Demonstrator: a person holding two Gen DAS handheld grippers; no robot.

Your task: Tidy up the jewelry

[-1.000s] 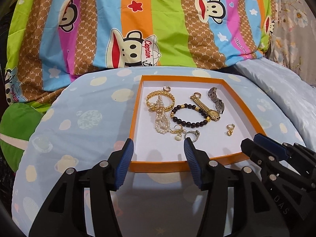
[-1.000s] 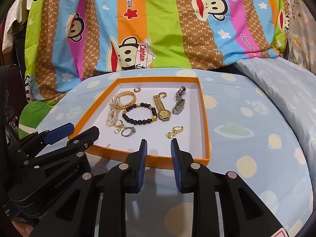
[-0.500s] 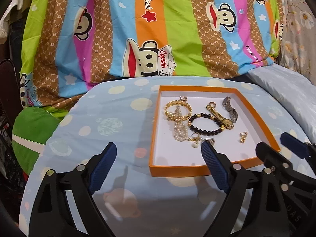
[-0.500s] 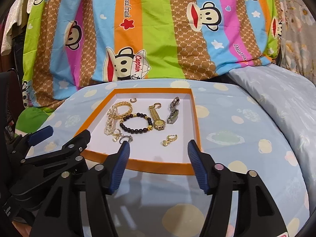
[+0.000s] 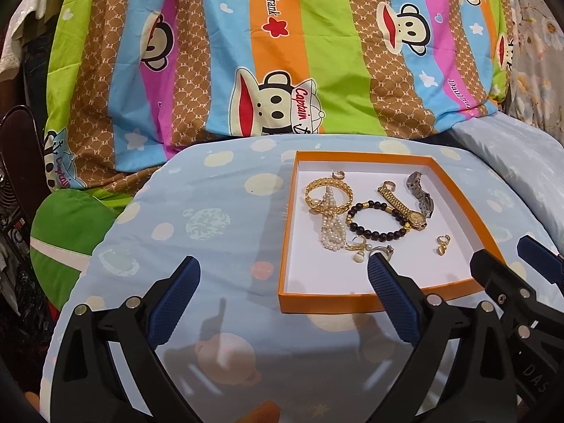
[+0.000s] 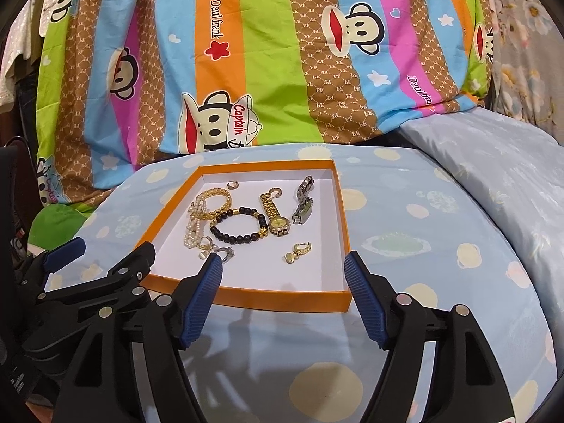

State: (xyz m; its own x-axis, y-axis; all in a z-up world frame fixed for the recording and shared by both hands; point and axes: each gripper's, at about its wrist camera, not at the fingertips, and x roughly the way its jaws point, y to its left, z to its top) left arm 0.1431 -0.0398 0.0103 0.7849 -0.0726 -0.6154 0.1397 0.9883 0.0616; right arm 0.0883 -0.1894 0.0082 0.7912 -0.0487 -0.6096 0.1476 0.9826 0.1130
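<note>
An orange-rimmed white tray (image 5: 317, 298) (image 6: 268, 301) lies on a light blue dotted cloth. In it lie a gold bangle (image 5: 328, 195) (image 6: 215, 199), a pearl strand (image 5: 331, 229), a dark bead bracelet (image 5: 375, 220) (image 6: 239, 225), a gold watch (image 5: 405, 208) (image 6: 276, 218), a silver watch (image 5: 419, 194) (image 6: 305, 201), a gold earring (image 5: 441, 244) (image 6: 298, 252) and small rings (image 5: 380, 251). My left gripper (image 5: 283, 278) is open and empty before the tray's near left edge. My right gripper (image 6: 283, 278) is open and empty over the near rim.
A striped cartoon-monkey quilt (image 5: 282, 53) rises behind the tray. A pale blue pillow (image 6: 493, 176) lies to the right. A green cloth (image 5: 70, 232) hangs at the left. Each gripper shows at the edge of the other's view.
Both grippers have opened wide from nearly shut. Both have pulled back a little from the tray, and the left one has shifted left.
</note>
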